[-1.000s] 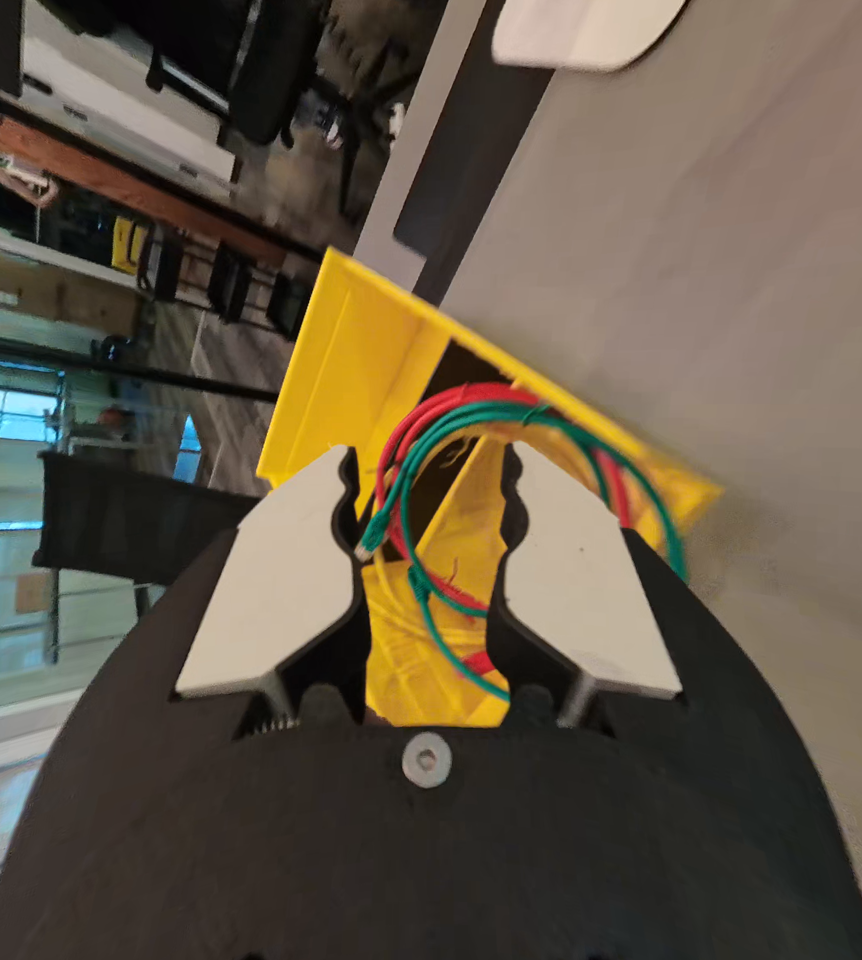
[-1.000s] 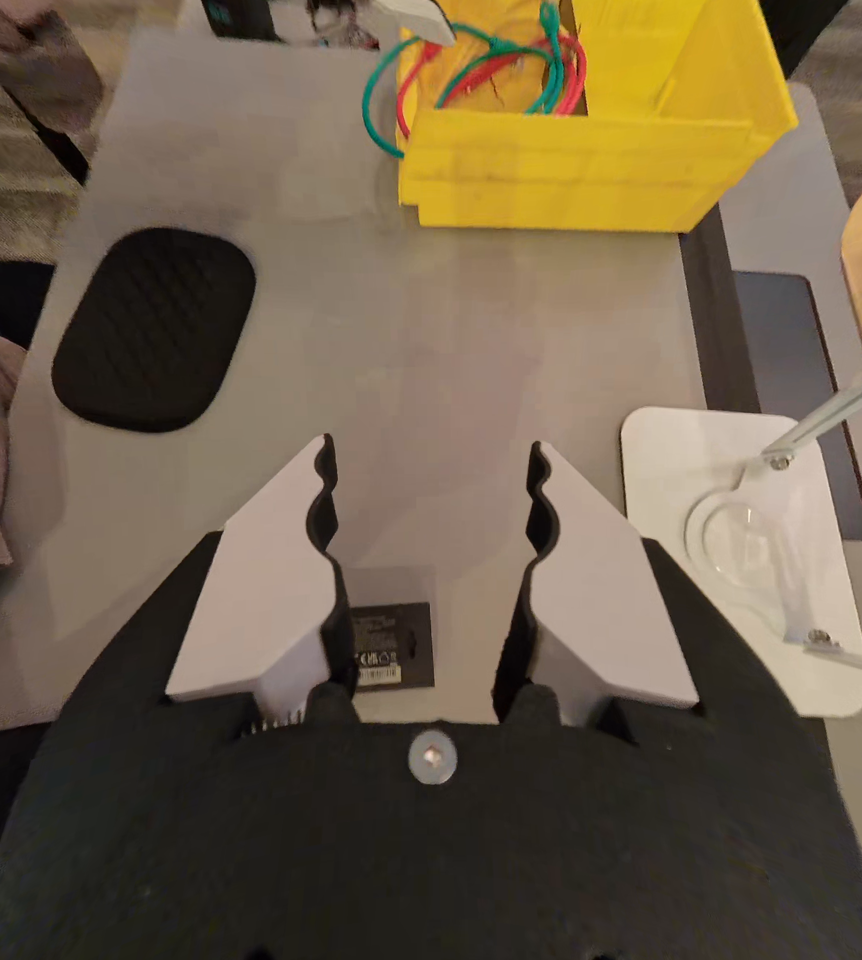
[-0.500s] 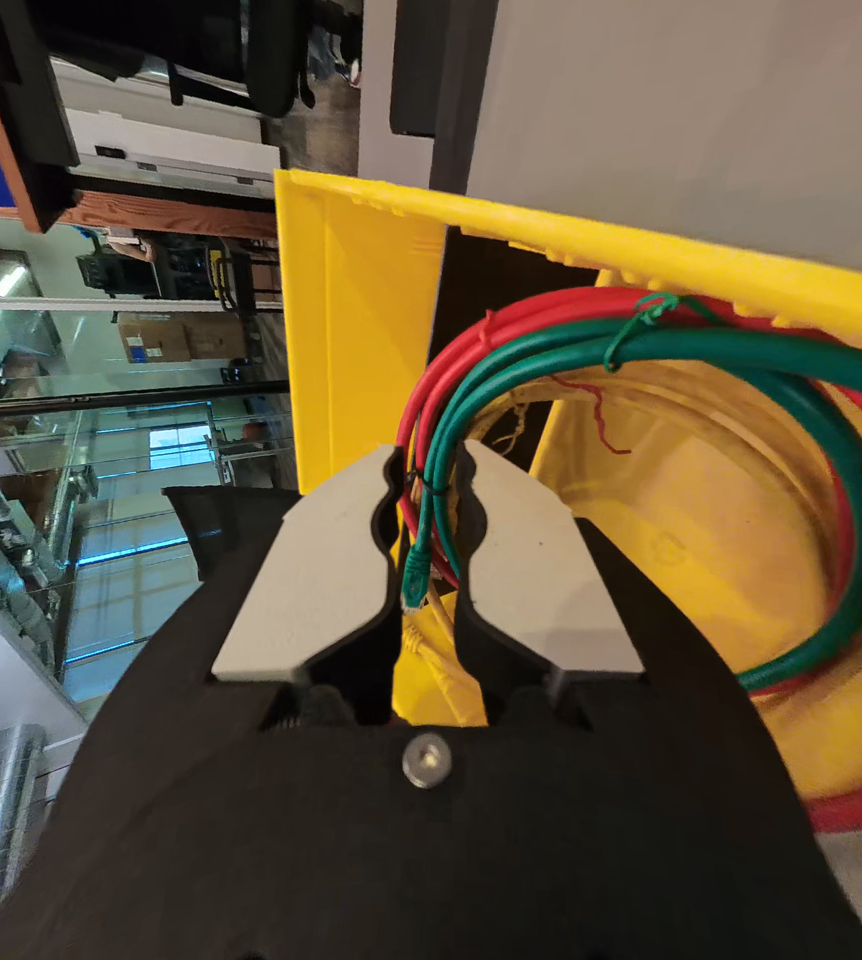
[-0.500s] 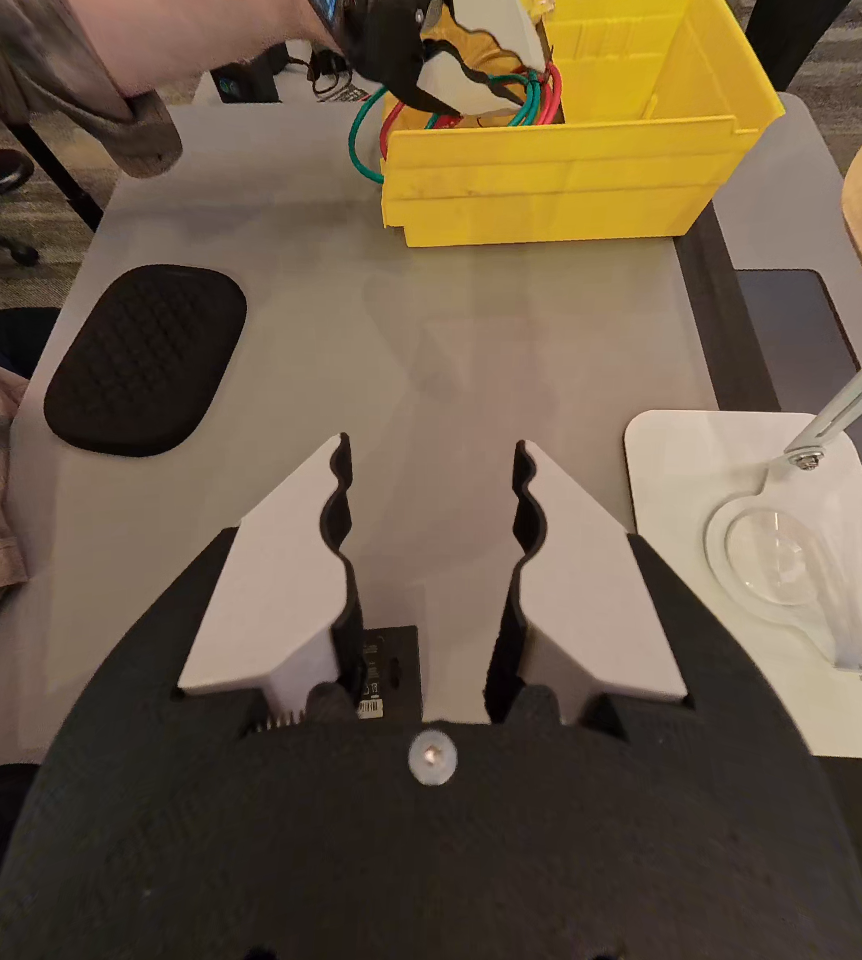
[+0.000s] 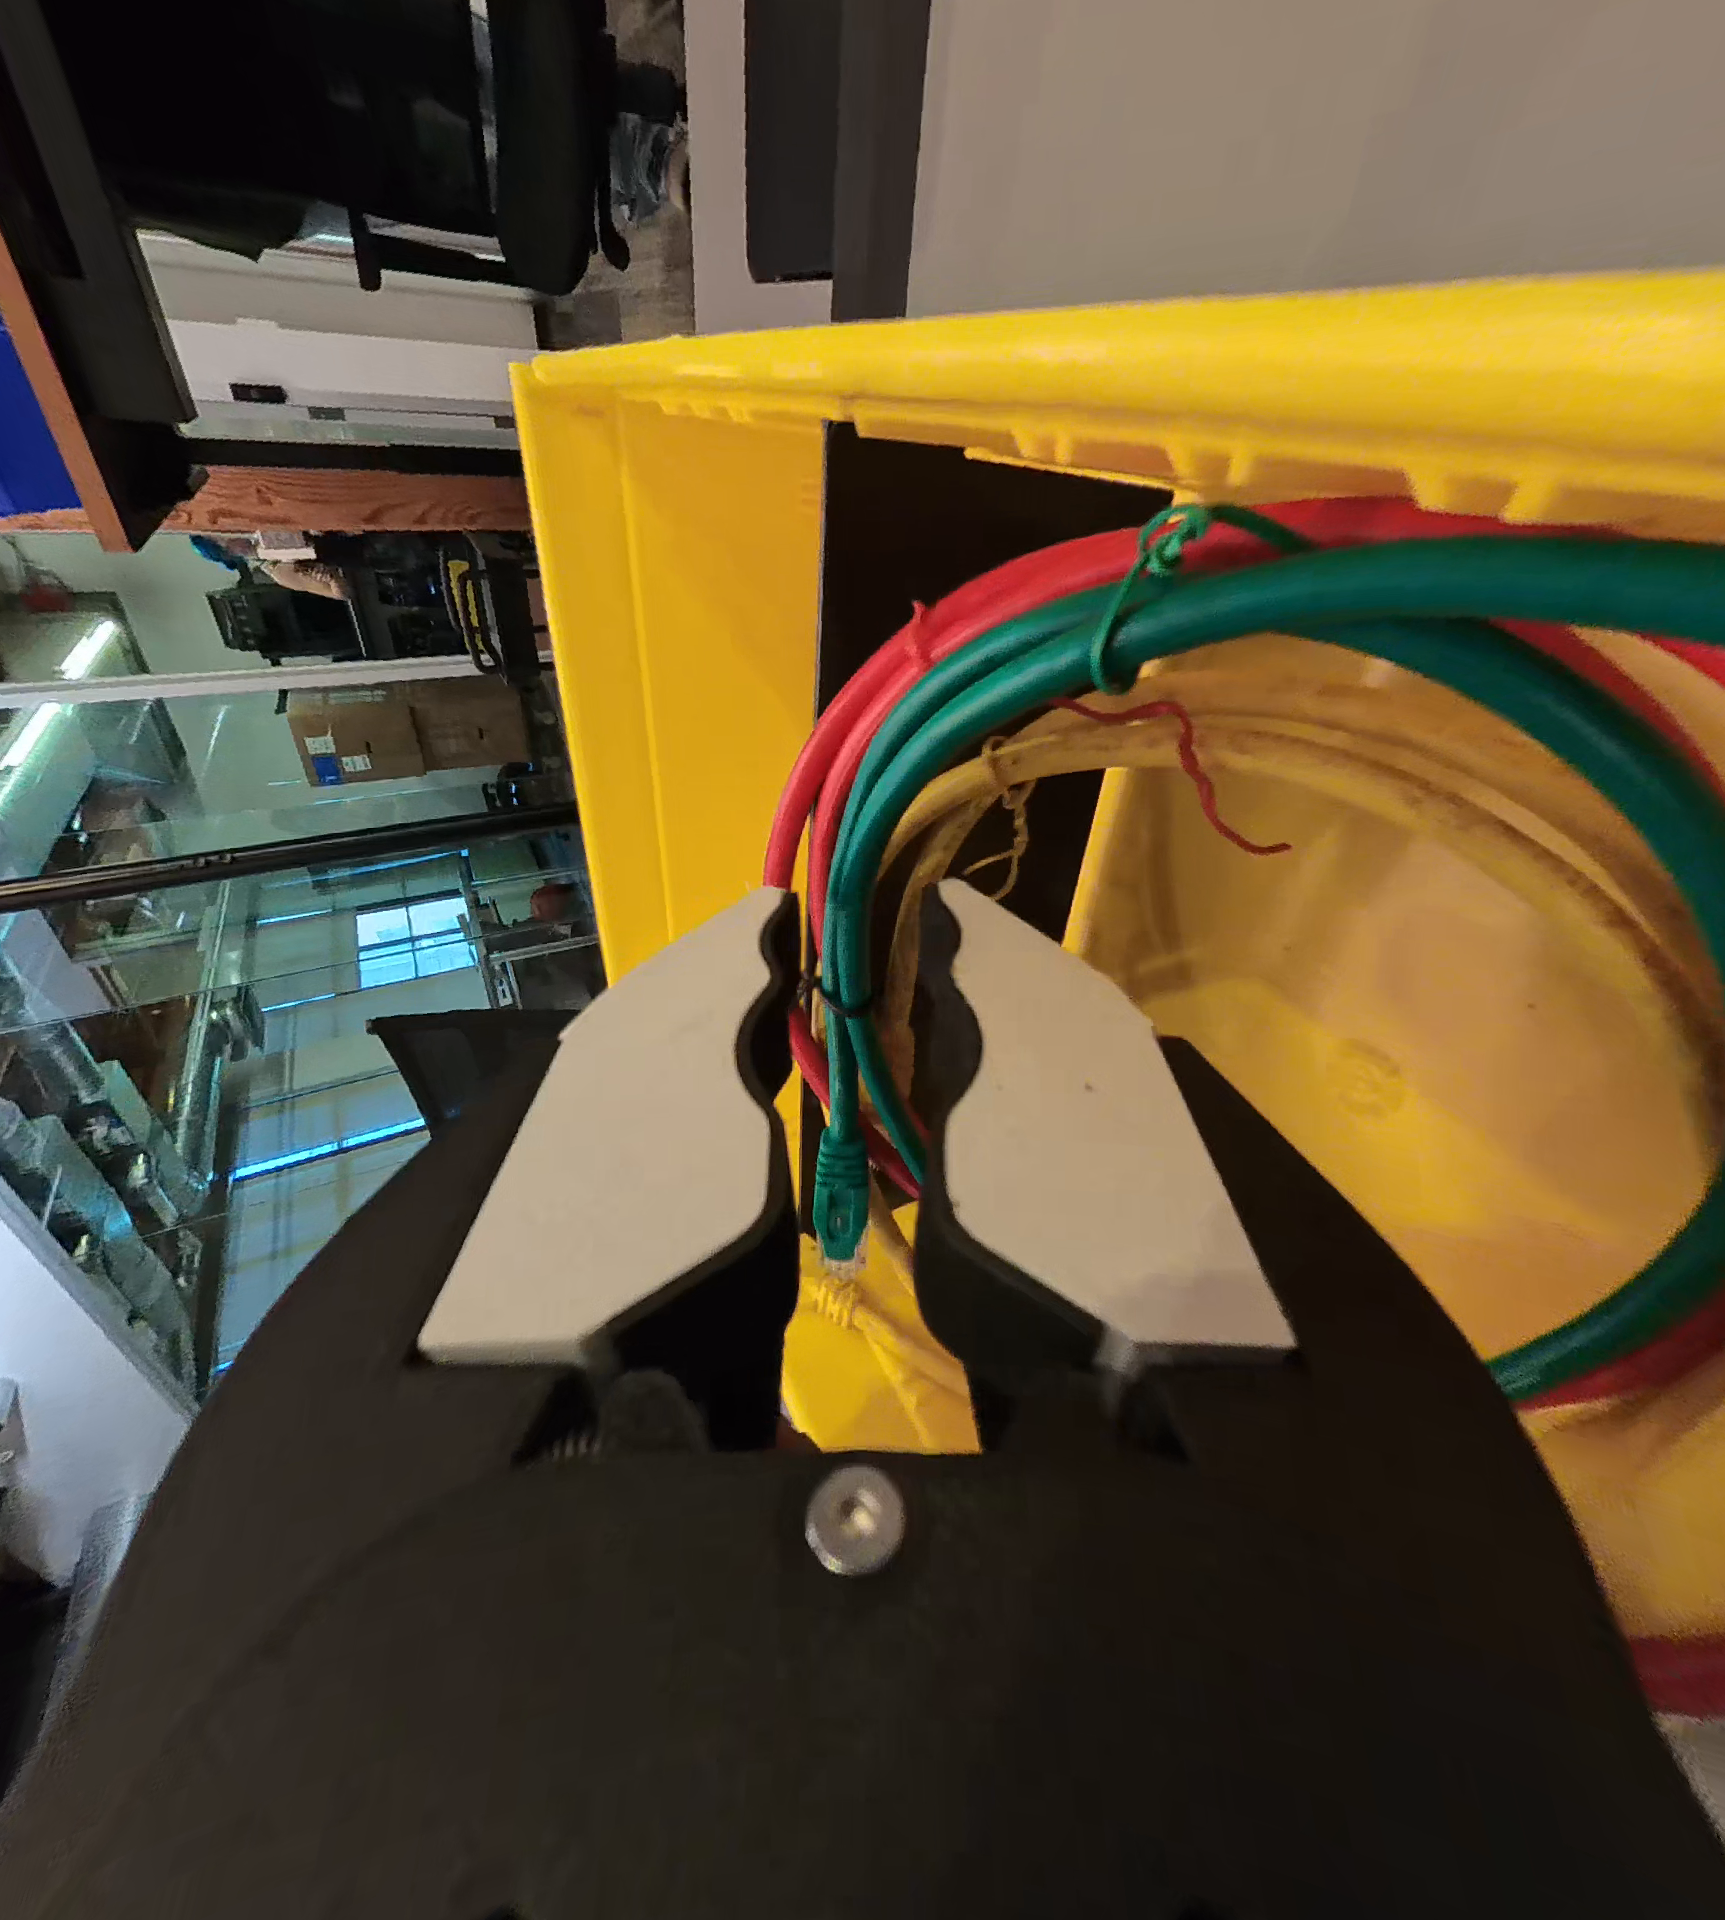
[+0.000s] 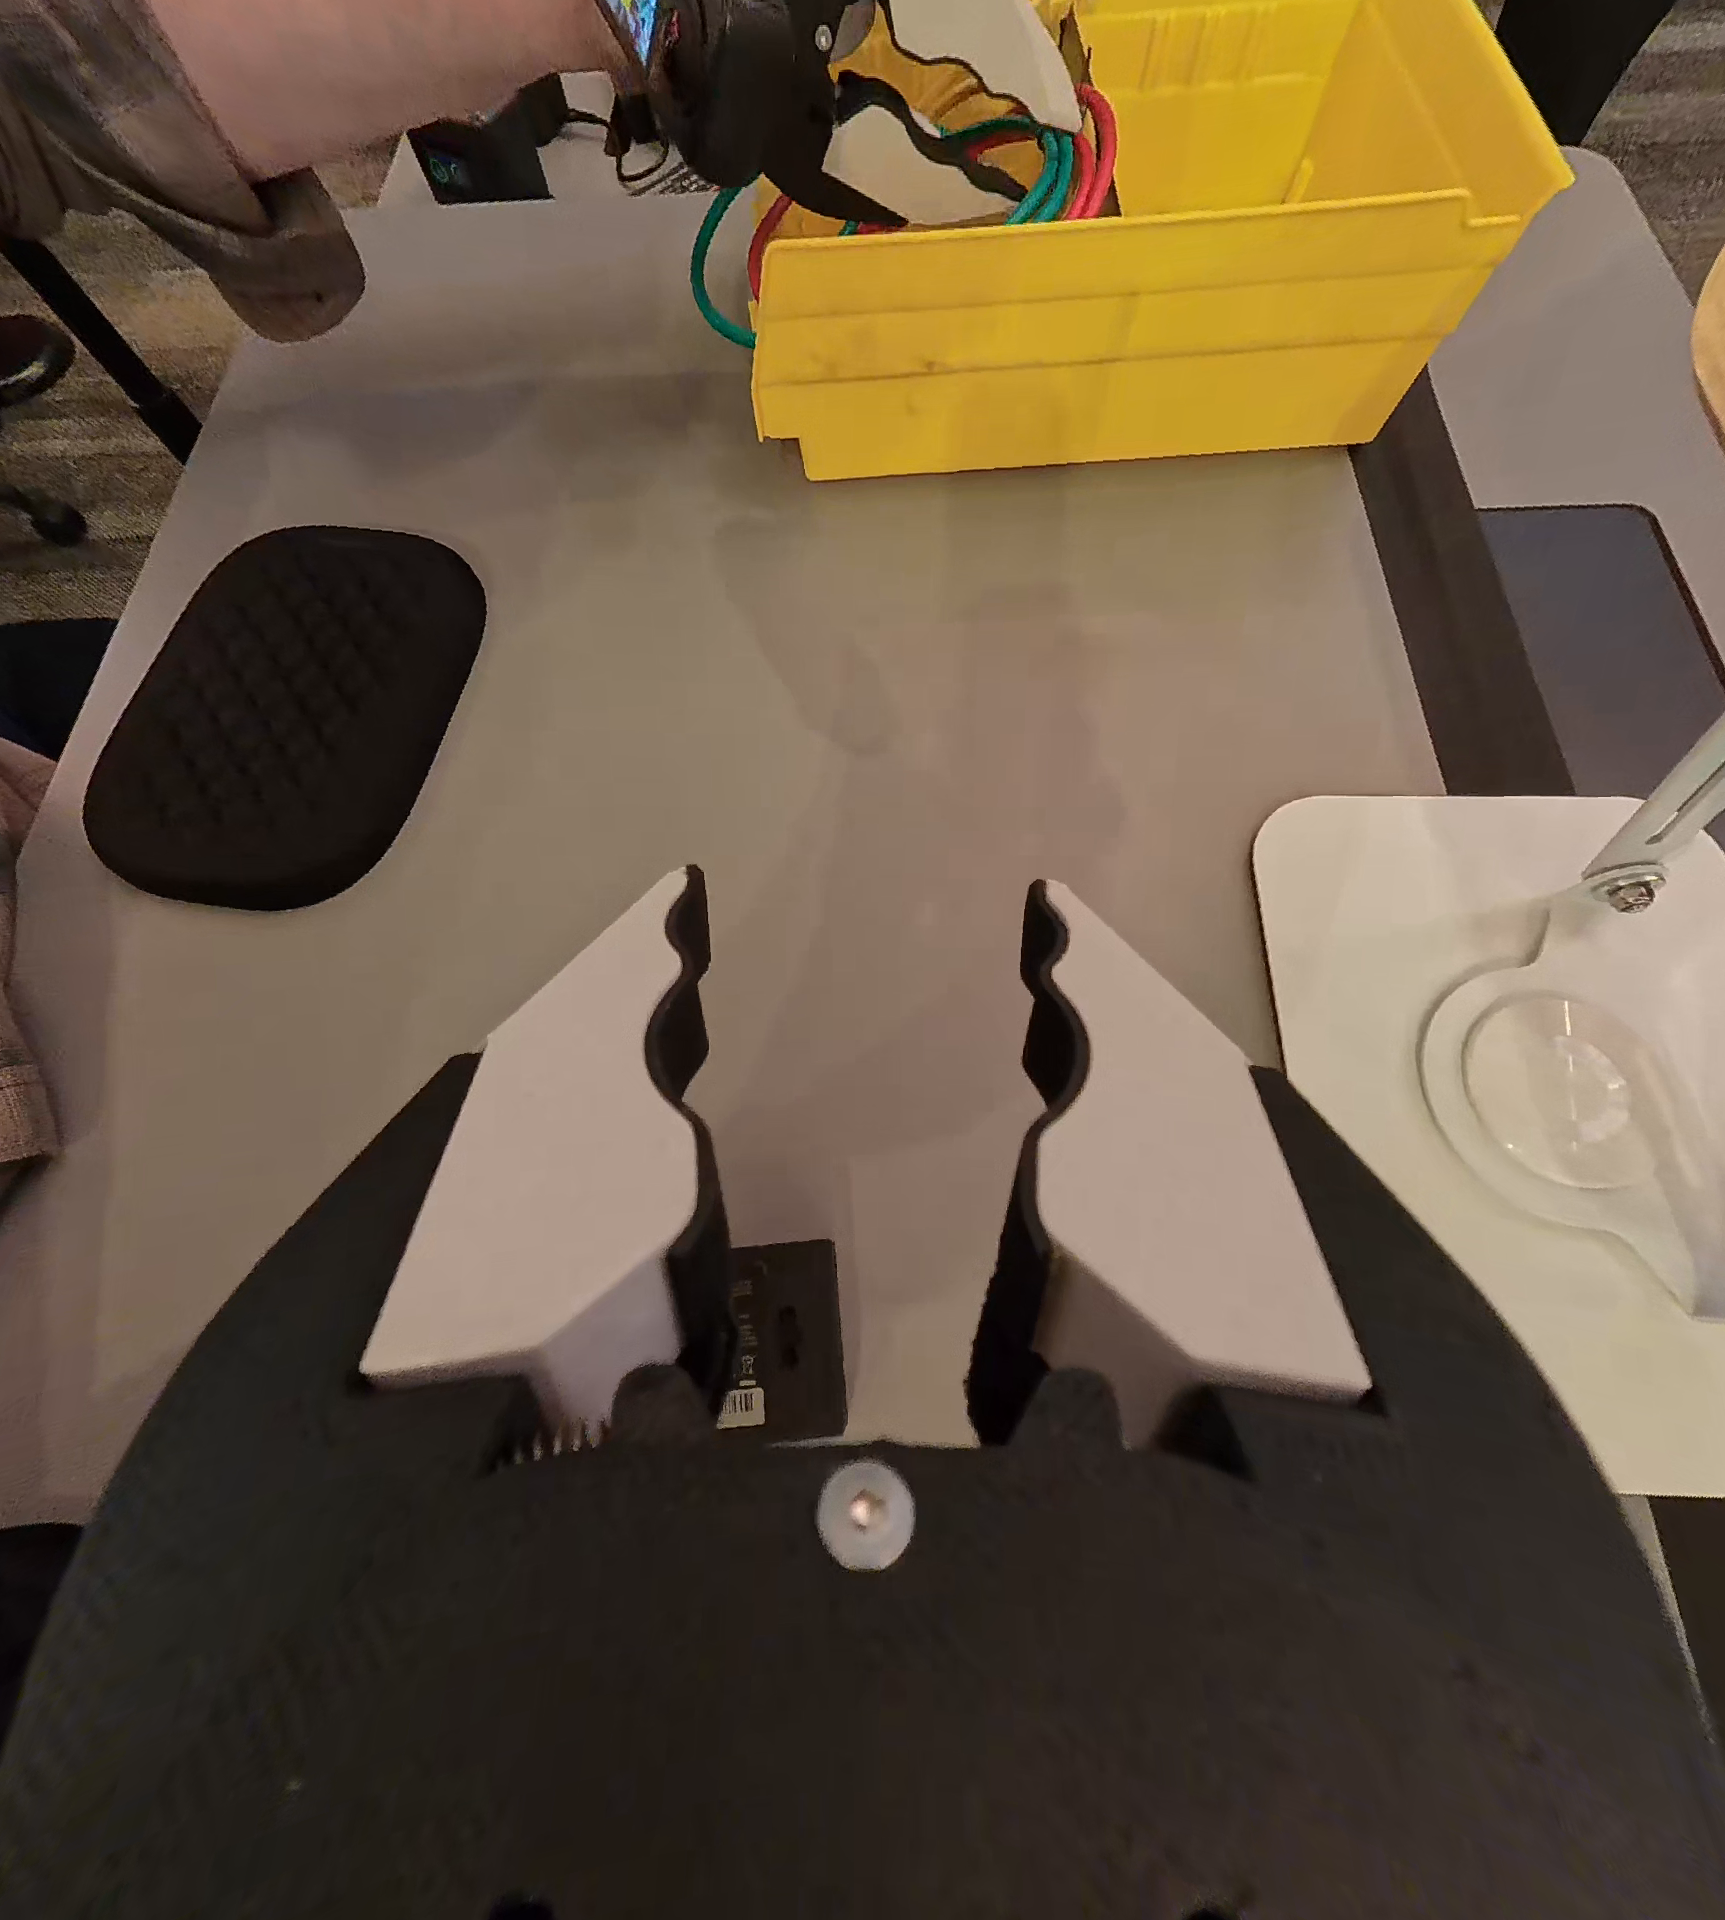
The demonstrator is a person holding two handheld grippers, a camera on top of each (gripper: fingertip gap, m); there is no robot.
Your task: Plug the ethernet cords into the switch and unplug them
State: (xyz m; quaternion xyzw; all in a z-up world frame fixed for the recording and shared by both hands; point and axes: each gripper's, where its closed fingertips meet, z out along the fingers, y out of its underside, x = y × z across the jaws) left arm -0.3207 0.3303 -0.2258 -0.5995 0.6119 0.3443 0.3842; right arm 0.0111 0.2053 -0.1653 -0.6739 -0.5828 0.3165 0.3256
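A yellow bin stands at the far side of the grey table and holds coiled red, green and yellow ethernet cords. In the left wrist view my left gripper is inside the bin, shut on the tied cord bundle. A green plug hangs between the fingers. That gripper also shows in the right wrist view. My right gripper is open and empty above the near table. A small black switch lies under it, partly hidden by the left finger.
A black ribbed pad lies at the left. A white base with a clear lens on a metal arm stands at the right. A person's sleeve reaches in at the top left. A small dark device sits behind. My left tips are about 45 centimetres from the small black switch, my right tips only 15 centimetres.
My left gripper moved into the bin and closed from wide open onto the cord bundle. My right gripper drew back a little and stayed open.
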